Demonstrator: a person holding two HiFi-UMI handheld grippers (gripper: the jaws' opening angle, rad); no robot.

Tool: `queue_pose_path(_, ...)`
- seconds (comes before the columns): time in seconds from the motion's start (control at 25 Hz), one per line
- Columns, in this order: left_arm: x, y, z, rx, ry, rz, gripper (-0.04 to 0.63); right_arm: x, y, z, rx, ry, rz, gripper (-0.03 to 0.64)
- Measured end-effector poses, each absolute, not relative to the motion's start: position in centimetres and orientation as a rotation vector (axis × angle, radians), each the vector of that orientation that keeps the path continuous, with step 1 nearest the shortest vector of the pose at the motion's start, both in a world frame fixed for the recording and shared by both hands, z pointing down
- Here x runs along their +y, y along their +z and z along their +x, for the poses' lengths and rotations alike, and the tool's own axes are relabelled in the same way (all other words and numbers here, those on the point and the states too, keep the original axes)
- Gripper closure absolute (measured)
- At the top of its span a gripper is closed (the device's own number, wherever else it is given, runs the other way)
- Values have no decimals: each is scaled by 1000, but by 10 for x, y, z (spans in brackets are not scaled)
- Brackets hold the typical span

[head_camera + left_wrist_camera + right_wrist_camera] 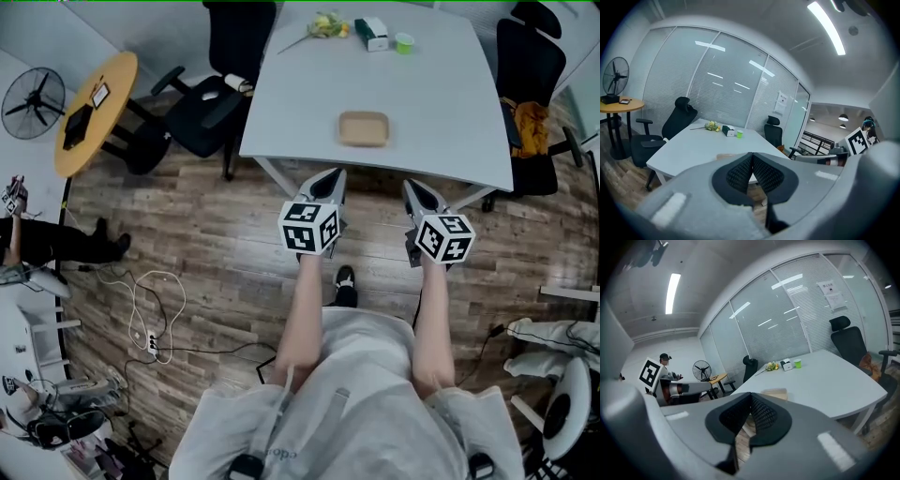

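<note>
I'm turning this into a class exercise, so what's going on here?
A person stands at the near edge of a white table, holding the left gripper and the right gripper just short of it. Both are shut on nothing and touch nothing. Nearest them on the table lies a tan tray; flowers, a small box and a green cup sit at its far end.

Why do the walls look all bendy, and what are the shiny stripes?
Left gripper view: the wide lens bends the glass wall and darkens the corners; the ceiling light glares, mirrored as stripes in the glass. Right gripper view: same bending and stripes. Head view: floor boards bow, table evenly lit.
</note>
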State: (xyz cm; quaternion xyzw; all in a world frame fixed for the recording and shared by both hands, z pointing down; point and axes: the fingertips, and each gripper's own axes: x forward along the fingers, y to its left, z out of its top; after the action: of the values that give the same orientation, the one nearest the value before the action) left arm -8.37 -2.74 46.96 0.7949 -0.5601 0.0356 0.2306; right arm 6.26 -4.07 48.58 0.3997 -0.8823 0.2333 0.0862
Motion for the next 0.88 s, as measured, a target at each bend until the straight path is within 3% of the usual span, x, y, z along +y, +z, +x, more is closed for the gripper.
queue_pose_path(0.2, -55, 457, -118, -1557, 44, 2191, 592, -55, 482, 38, -2621, 660, 1199, 614)
queue_pose_path(0.88, -55, 473, -122, -1498, 26, 2210, 592, -56, 500, 54, -2484, 633, 1286, 614)
